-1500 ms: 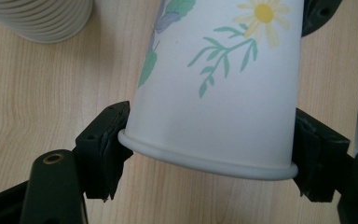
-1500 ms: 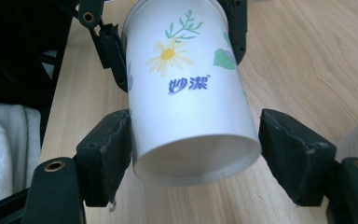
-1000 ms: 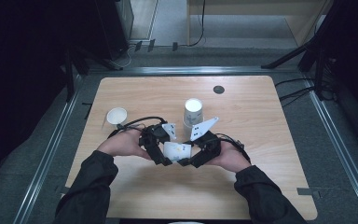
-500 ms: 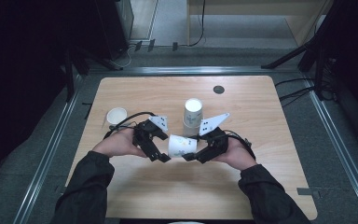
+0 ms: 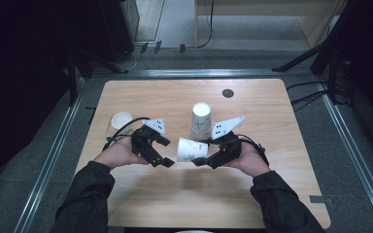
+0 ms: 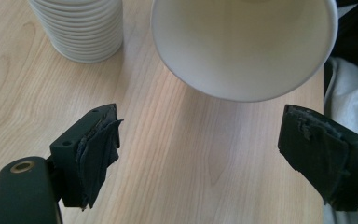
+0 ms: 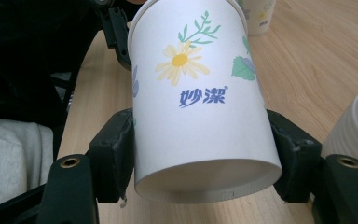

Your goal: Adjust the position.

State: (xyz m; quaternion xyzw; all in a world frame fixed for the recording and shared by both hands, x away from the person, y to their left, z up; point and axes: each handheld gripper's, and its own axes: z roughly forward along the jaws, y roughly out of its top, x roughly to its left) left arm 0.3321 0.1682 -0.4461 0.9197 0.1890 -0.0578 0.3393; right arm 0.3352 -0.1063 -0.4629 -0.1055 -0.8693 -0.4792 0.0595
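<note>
Cup lies sideways above the table, clamped near its base by the right gripper, mouth facing left. Left gripper stands just beside the cup's mouth, jaws wide, having just been opening, nothing between them. Cup stack stands behind.

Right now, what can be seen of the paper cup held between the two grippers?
The paper cup is white, printed with a yellow daisy, green leaves and blue characters, its inside plain. It lies tipped on its side above the table, mouth toward the left gripper, whose jaws stand open and apart from it. The right gripper clamps its walls near the base.
</note>
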